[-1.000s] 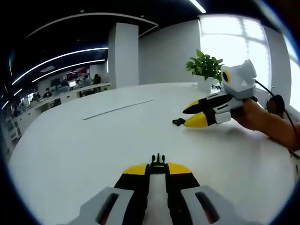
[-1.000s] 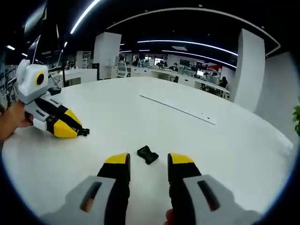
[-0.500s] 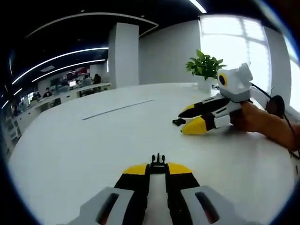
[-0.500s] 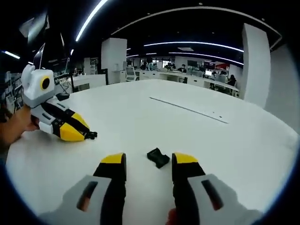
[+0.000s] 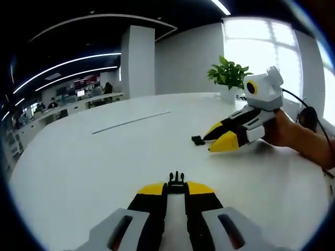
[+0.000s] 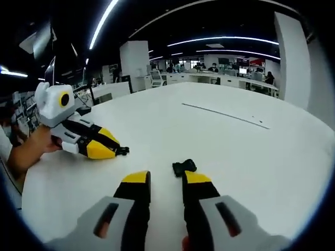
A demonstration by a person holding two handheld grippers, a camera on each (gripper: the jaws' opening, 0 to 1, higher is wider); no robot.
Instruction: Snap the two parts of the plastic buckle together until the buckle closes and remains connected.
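Observation:
My left gripper [image 5: 176,187] is shut on the black pronged half of the buckle [image 5: 176,181], whose prongs stick out past the yellow tips. The same gripper [image 6: 116,151] comes in from the left of the right gripper view, low over the white table [image 6: 251,157], with that half [image 6: 123,151] at its tips. The black socket half [image 6: 184,167] lies on the table just ahead of my right gripper [image 6: 166,179], near its right fingertip. That gripper stands open with nothing between its jaws. From the left gripper view, the right gripper [image 5: 211,141] points at the socket half [image 5: 197,140].
A potted plant [image 5: 229,73] stands at the table's far edge behind the right gripper. A thin dark seam [image 6: 225,116] runs across the tabletop. A person's hand [image 5: 293,133] holds the right gripper, and another hand [image 6: 31,151] holds the left one. Office desks lie beyond.
My right gripper has come closer to the socket half and its jaws have narrowed, still apart. The left gripper keeps its hold and has not moved.

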